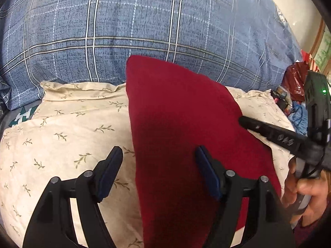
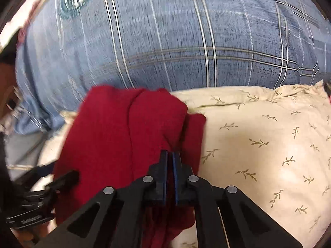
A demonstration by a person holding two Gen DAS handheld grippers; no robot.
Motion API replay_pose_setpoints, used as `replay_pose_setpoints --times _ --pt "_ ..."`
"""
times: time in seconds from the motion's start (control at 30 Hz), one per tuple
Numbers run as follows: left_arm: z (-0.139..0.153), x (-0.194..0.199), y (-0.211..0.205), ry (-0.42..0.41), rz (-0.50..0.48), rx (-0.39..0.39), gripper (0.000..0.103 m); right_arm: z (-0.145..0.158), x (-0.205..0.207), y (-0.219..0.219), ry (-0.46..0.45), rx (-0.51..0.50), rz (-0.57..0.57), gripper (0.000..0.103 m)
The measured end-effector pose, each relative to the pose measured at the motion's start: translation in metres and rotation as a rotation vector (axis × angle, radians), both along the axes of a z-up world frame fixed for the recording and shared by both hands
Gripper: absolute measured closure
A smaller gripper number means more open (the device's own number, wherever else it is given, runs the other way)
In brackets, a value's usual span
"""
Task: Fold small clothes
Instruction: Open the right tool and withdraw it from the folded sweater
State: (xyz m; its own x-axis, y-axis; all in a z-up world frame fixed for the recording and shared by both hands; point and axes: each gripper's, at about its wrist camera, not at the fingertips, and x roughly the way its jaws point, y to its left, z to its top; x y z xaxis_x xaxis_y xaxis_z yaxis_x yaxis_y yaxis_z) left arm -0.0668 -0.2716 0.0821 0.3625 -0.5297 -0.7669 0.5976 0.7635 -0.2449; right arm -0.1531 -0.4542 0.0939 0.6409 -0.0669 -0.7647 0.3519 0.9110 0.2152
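Note:
A dark red garment [image 1: 175, 113] lies folded into a long strip on a cream pillow with a leaf print [image 1: 72, 128]. My left gripper [image 1: 159, 155] hovers open over the strip's left edge, one pad above the pillow and the other above the red cloth, with nothing gripped. In the right wrist view the red garment [image 2: 115, 128] shows a lengthwise crease and a bunched fold. My right gripper [image 2: 170, 155] is shut on that fold, and red cloth shows between the pads. It also reaches in from the right in the left wrist view, as the right gripper [image 1: 243, 122] at the garment's right edge.
A blue plaid bedcover [image 1: 144, 20] rises behind the pillow [image 2: 258, 144]. A red bag [image 1: 295, 80] and small clutter sit at the far right. A person's hand [image 1: 306, 192] holds the right gripper's handle. The left gripper's fingers [image 2: 70, 175] show at the lower left.

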Motion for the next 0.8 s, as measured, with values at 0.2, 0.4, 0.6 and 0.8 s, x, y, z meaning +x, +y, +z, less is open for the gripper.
replay_pose_setpoints --times 0.2,0.4,0.6,0.8 --pt "-0.002 0.009 0.017 0.083 -0.029 -0.098 0.024 0.006 -0.031 -0.022 -0.138 0.150 -0.006 0.010" --pt "-0.025 0.015 0.001 0.191 -0.079 -0.119 0.018 -0.033 -0.008 -0.022 -0.072 0.303 0.063 0.010" --pt "-0.024 0.008 -0.008 0.209 -0.102 -0.130 0.032 -0.031 0.002 0.004 -0.077 0.230 0.091 0.052" --pt "0.012 -0.010 0.026 0.176 -0.121 -0.149 0.049 0.011 -0.016 0.030 -0.098 0.224 0.143 0.060"
